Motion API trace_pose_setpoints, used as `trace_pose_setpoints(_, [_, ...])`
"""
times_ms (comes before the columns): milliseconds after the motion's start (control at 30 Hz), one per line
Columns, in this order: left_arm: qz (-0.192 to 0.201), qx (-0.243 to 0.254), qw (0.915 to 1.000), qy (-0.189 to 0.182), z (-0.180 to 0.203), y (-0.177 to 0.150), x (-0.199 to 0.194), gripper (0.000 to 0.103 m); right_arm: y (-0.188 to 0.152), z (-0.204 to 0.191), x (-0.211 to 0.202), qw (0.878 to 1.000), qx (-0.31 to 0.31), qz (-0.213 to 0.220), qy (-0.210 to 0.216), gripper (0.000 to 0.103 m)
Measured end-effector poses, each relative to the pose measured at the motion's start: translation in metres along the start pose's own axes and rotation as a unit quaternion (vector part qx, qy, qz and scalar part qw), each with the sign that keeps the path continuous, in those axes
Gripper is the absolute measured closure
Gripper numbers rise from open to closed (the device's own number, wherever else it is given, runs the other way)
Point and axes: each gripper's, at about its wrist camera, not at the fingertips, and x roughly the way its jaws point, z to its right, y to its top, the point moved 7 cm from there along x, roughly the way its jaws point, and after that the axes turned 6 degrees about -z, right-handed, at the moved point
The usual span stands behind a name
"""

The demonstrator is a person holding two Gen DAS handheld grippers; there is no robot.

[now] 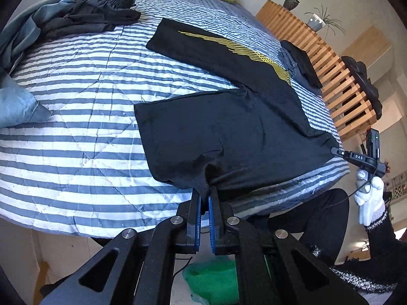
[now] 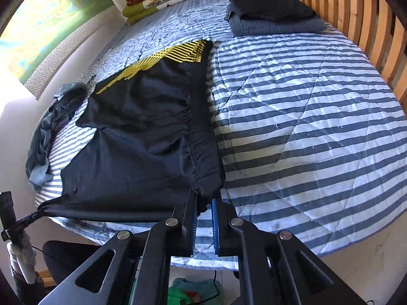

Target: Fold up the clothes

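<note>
My left wrist view looks steeply down along its hand-held gripper (image 1: 205,198) from the near edge of the bed (image 1: 76,132), facing across the striped quilt toward the slatted headboard (image 1: 330,76) at right. My right wrist view sits equally close, headboard on its right too. Both share the black shorts (image 1: 229,117) and quilt.

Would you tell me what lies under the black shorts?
The black shorts rest on the striped quilt; whatever lies beneath their fabric is covered. Both grippers, left and right, pinch the near edge.
</note>
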Motion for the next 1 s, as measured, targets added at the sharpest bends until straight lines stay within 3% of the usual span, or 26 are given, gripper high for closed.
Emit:
trace_pose_setpoints(233, [0.021, 0.019, 0.9992, 0.027, -0.010, 0.059, -0.007, 0.099, 0.034, -0.024, -0.003, 0.999, -0.025, 0.019, 0.023, 0.094])
trace_pose_setpoints(433, [-0.015, 0.010, 0.9996, 0.022, -0.022, 0.053, 0.013, 0.098, 0.025, -0.028, 0.006, 0.999, -0.045, -0.015, 0.011, 0.094])
trace_pose_setpoints(600, [0.009, -0.002, 0.9999, 0.014, -0.024, 0.070, 0.004, 0.098, 0.031, -0.021, -0.008, 0.999, -0.001, -0.004, 0.053, 0.094])
trace_pose_setpoints(733, [0.035, 0.029, 0.9980, 0.045, -0.015, 0.127, -0.007, 0.098, 0.070, -0.037, -0.016, 0.998, -0.010, 0.029, 0.045, 0.094])
trace_pose_setpoints(833, [0.047, 0.044, 0.9952, 0.073, -0.017, 0.194, -0.005, 0.099, 0.120, -0.051, -0.018, 0.997, -0.024, 0.065, 0.028, 0.094])
trace_pose_setpoints(1000, [0.043, 0.034, 0.9939, 0.096, -0.033, 0.302, 0.027, 0.099, 0.213, -0.056, 0.019, 0.997, 0.004, 0.074, 0.015, 0.094])
